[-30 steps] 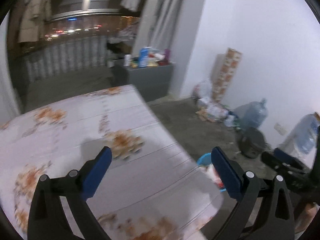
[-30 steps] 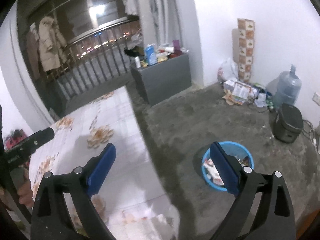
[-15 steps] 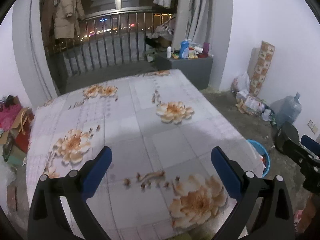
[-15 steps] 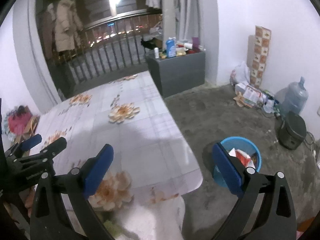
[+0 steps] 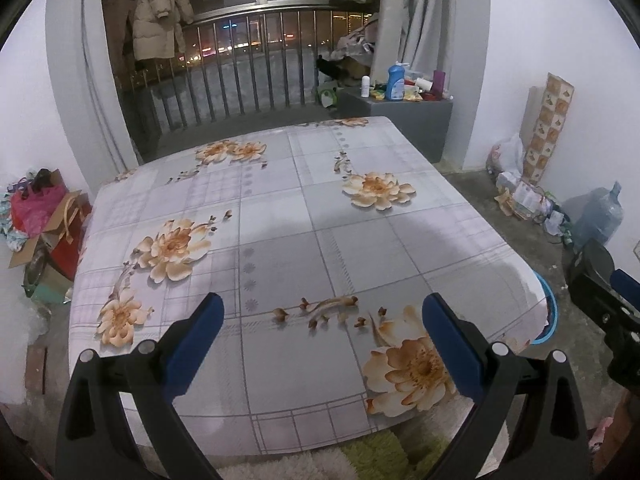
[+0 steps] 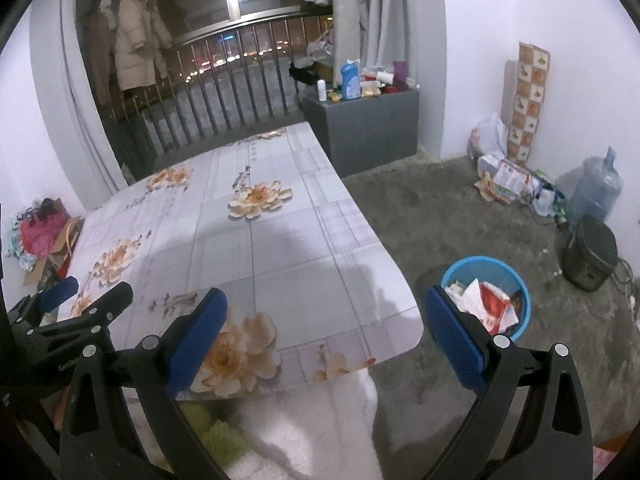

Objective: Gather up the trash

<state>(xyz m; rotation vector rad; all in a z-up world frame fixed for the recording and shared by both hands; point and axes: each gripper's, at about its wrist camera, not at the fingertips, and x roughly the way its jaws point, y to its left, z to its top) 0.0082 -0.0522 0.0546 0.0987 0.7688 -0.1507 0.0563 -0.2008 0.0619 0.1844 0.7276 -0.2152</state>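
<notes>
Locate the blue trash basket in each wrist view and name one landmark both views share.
Left wrist: blue trash basket shows only as a sliver of rim at the right, mostly hidden behind the table's corner.
Right wrist: in plain view at lower right on the floor, holding wrappers, beside the right gripper.
Shared landmark: blue detergent bottle on the grey cabinet.

Floral-clothed table (image 5: 280, 240), grey cabinet (image 6: 372, 128) with bottles, water jug (image 6: 596, 188), hanging coat (image 5: 160, 12)

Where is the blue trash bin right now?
In the right wrist view, the blue trash bin sits on the floor at the right, beside the flowered table's near corner.
</notes>
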